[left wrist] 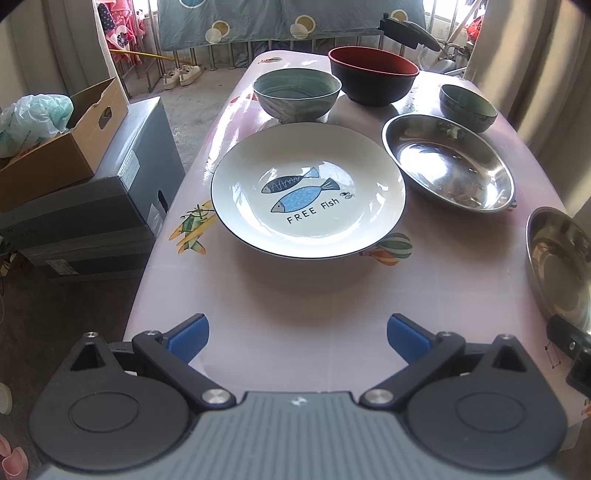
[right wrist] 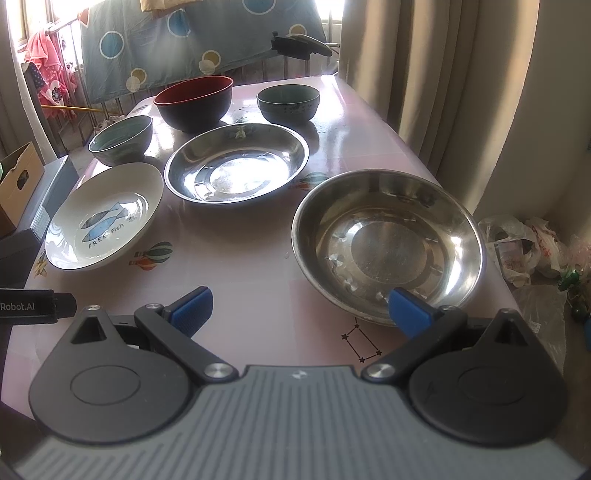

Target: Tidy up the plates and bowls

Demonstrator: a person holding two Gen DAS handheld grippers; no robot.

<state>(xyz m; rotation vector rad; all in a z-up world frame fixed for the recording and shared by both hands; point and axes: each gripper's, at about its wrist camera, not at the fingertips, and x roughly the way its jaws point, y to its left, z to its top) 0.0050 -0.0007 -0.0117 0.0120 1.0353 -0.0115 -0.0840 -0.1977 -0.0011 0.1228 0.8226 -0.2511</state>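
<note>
A white fish plate lies on the pink table ahead of my open, empty left gripper. Behind it stand a grey-green bowl, a dark bowl with a red inside and a small dark green bowl. One steel plate lies mid-table. A second steel plate lies just ahead of my open, empty right gripper, whose right fingertip is at its near rim.
A cardboard box on grey cases stands left of the table. Curtains hang at the right, with plastic bags on the floor. A railing with a hung sheet is behind the table.
</note>
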